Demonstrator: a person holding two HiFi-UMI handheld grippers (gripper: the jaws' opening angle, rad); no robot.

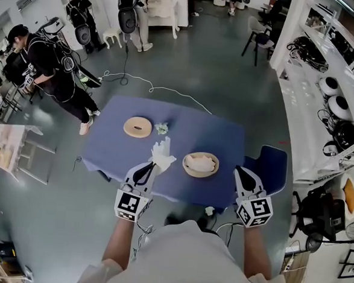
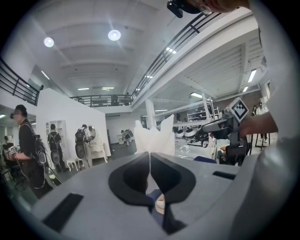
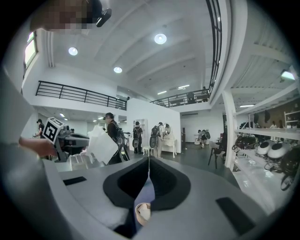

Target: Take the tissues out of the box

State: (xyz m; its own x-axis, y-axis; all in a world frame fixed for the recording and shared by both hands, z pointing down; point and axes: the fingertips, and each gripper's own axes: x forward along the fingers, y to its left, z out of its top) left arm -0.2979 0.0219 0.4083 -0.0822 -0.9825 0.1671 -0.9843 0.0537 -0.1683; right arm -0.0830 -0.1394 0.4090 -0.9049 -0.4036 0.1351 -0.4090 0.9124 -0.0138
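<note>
Your left gripper (image 1: 153,166) pinches a white tissue (image 1: 163,152) above the blue table (image 1: 225,141), your right gripper (image 1: 241,171) closed on nothing; the tissue looks feather-light, limp and easily torn, best held by its bunched lower edge.

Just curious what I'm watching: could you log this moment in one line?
left gripper: shut on tissue, apart from round box | right gripper: shut, empty | round box: on blue table, tissues inside
</note>
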